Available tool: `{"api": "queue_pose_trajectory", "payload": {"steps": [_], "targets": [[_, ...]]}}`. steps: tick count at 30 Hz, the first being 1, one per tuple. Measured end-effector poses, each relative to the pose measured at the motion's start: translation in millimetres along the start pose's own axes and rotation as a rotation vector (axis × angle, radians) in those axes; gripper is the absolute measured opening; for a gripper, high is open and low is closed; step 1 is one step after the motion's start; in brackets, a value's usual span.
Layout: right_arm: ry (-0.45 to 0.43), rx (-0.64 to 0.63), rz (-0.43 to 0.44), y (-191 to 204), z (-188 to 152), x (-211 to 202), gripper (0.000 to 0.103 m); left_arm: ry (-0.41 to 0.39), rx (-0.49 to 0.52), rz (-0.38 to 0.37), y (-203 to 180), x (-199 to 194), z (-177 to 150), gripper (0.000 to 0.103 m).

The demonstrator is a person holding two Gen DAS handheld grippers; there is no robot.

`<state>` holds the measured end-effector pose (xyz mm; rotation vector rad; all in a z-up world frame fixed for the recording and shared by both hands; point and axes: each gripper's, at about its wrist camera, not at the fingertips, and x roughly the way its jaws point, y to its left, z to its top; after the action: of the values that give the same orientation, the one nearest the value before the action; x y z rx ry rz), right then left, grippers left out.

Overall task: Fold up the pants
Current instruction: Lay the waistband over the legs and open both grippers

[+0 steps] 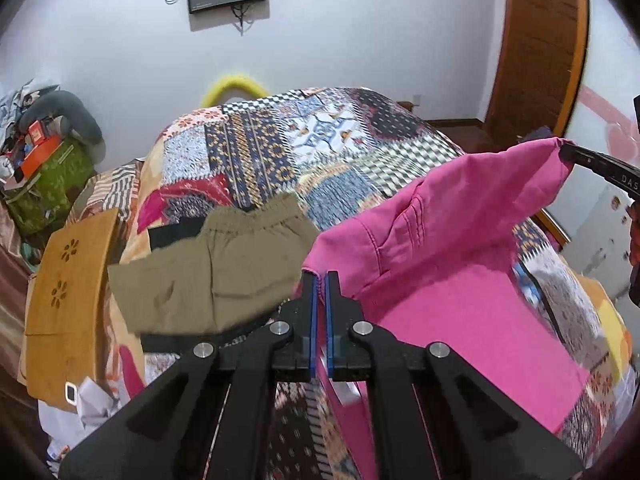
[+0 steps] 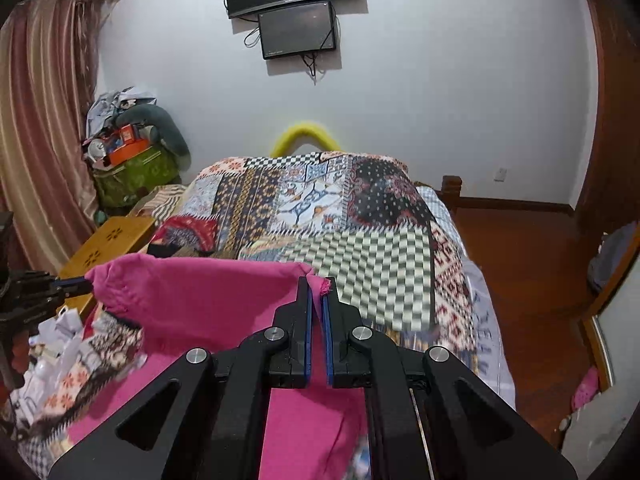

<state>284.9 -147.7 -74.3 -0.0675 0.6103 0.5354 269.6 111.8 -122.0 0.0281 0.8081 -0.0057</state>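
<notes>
Currently the left gripper (image 1: pixel 320 280) has its jaws closed on one corner of the pink pants (image 1: pixel 452 264). Its blue pads (image 1: pixel 314 312) stand nearly parallel with only the fabric edge between them. In the left wrist view the right gripper (image 1: pixel 566 152) appears at the far right, clamped on the other raised corner. The cloth stretches between both grippers and is lifted off the bed (image 1: pixel 304 148); its lower part hangs down and trails onto the quilt near the cameras.

In the right wrist view the right gripper (image 2: pixel 318 286) pinches a small frayed tip of the pink pants (image 2: pixel 208 300) between its closed jaws. The left gripper (image 2: pixel 82 282) enters from the left edge and grips the opposite corner. The upper hem runs roughly level between the two.

A pair of olive shorts (image 1: pixel 212 276) lies flat on the bed, left of the pink pants and just beyond the left gripper. A dark cloth (image 1: pixel 176 230) sits at the shorts' far left edge, touching them.

The bed carries a patchwork quilt. A wooden tray (image 1: pixel 66 300) lies at the left side of the bed. A green bag (image 2: pixel 136 176) with clutter on top stands by the far left wall, next to a striped curtain (image 2: pixel 40 140). Two dark screens (image 2: pixel 296 28) hang on the far wall. A yellow loop (image 2: pixel 306 138) shows behind the far end of the bed.
</notes>
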Motion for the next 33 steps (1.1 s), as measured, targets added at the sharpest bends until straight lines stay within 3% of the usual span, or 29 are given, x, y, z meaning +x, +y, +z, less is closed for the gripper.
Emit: {"api": "queue_pose_trajectory", "payload": {"steps": [9, 15, 23, 26, 29, 30, 31, 33], "targets": [[0.07, -0.012, -0.01, 17.9, -63.6, -39.7, 0.004, 0.008, 0.041, -0.063, -18.1, -28.1, -50.8, 0.003], [0.141, 0.044, -0.016, 13.0, -102.9, -44.3, 0.004, 0.081, 0.013, -0.088, -17.8, -22.8, -87.1, 0.003], [0.272, 0.083, -0.037, 6.7, -157.8, -42.5, 0.006, 0.142, 0.022, -0.026, -10.1, -25.5, -126.2, 0.004], [0.293, 0.115, -0.055, 1.3, -174.5, -48.8, 0.006, 0.15, 0.009, -0.008, -3.2, -30.0, -128.3, 0.009], [0.301, 0.115, -0.098, 0.9, -179.5, -57.6, 0.007, 0.122, 0.021, 0.028, -4.5, -40.7, -122.9, 0.033], [0.299, 0.117, -0.103, 0.0, -179.4, -61.0, 0.007, 0.112, 0.027, 0.035, -5.7, -43.0, -120.1, 0.049], [0.293, 0.119, -0.105, -0.4, -177.4, -65.0, 0.01, 0.098, 0.031, 0.039, -7.6, -46.0, -117.3, 0.063], [0.275, 0.119, -0.099, 2.1, -173.5, -72.4, 0.021, 0.077, 0.046, 0.035, -14.7, -51.3, -111.0, 0.08]]}}
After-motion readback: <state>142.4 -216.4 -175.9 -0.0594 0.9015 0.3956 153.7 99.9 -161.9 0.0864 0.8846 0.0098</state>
